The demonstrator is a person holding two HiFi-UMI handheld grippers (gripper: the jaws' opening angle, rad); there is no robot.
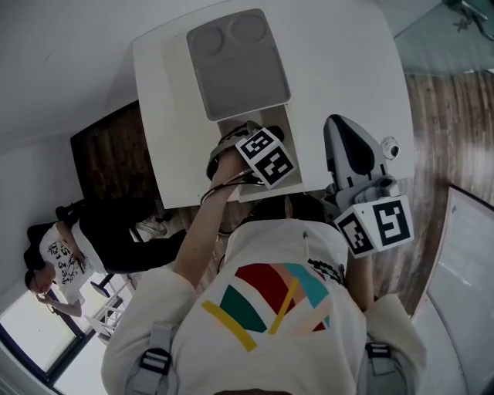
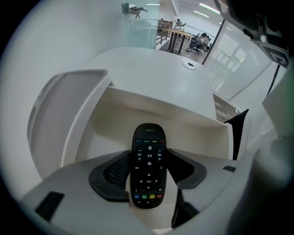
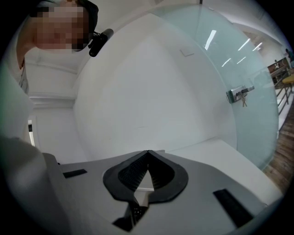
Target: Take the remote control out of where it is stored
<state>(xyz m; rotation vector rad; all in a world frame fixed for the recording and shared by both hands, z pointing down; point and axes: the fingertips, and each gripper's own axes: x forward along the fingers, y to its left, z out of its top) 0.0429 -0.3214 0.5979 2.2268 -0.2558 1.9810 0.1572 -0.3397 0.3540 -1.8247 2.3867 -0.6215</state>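
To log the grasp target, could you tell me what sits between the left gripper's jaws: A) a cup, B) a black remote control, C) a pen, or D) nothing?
B: the left gripper view shows the remote control between the pads of the left gripper.

In the head view a white table (image 1: pixel 347 69) is filling the middle toward 12 o'clock, and a white wall (image 1: pixel 62 54) is rising at 10 o'clock. Wood-plank floor (image 1: pixel 432 131) is showing at 3 o'clock, and a dark wooden panel (image 1: pixel 108 162) is standing at 9 o'clock. A window (image 1: pixel 27 328) is letting in daylight at 8 o'clock. In the left gripper view, ceiling light strips (image 2: pixel 204 7) are glowing at 1 o'clock above distant desks (image 2: pixel 177 34). In the right gripper view a glass door (image 3: pixel 248 69) is reflecting lights at 2 o'clock.
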